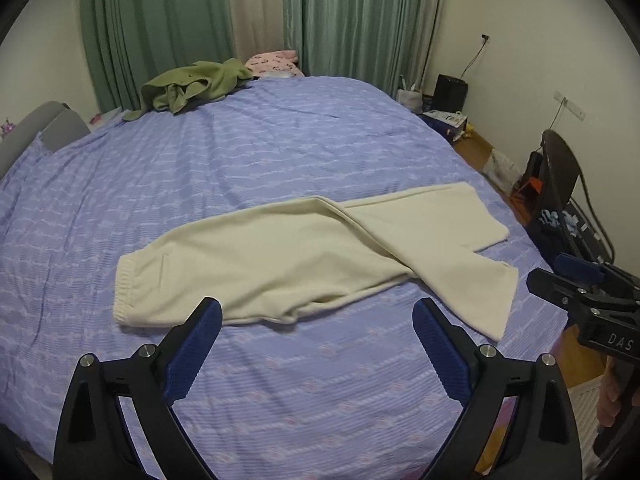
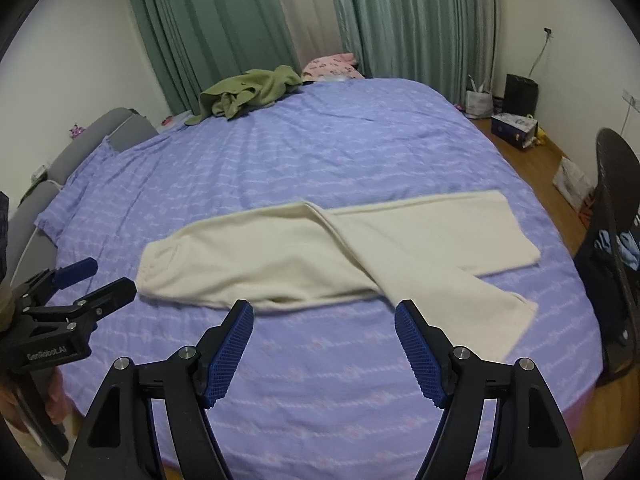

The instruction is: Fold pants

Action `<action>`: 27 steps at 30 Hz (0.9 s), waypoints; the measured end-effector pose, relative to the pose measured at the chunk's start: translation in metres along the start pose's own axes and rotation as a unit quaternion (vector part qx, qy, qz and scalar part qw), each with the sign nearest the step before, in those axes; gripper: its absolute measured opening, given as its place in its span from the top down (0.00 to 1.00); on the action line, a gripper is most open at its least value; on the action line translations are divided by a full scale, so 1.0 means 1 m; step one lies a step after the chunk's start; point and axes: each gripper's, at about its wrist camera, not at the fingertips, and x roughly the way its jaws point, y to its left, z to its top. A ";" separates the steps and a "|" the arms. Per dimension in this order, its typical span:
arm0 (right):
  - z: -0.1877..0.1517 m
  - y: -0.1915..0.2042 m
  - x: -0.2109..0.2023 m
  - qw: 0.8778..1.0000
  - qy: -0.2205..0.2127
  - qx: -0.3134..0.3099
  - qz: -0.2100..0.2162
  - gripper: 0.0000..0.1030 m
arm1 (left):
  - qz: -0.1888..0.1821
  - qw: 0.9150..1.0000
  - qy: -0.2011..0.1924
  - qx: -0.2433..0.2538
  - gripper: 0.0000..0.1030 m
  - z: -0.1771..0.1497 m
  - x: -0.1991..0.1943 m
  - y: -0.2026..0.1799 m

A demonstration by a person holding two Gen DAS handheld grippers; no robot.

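We hold both claws above the bed (image 1: 280, 144), jaws spread wide and gripping nothing: the left claw (image 1: 316, 320) and the right claw (image 2: 324, 320). The cream pants (image 1: 280, 256) lie flat just ahead of both, waistband beyond our left claw, the 2 legs splayed apart past the right. We judge the next step is aligning the legs, so we should pinch the near leg's hem (image 2: 516, 316) and lay it squarely over the far one.
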 end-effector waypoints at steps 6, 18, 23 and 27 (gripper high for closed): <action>-0.014 -0.072 0.001 0.999 0.029 -0.019 0.038 0.28 | 0.042 0.998 0.009 -0.047 0.05 -0.017 0.016 -0.069; -0.038 -0.176 0.038 0.982 0.120 -0.110 0.095 0.28 | 0.110 0.978 0.079 -0.156 0.05 -0.076 0.058 -0.172; -0.060 -0.197 0.062 0.977 0.155 -0.116 0.090 0.28 | 0.103 0.972 0.121 -0.170 0.05 -0.092 0.090 -0.189; -0.079 -0.203 0.085 0.972 0.183 -0.124 0.083 0.28 | 0.106 0.967 0.154 -0.174 0.06 -0.105 0.114 -0.196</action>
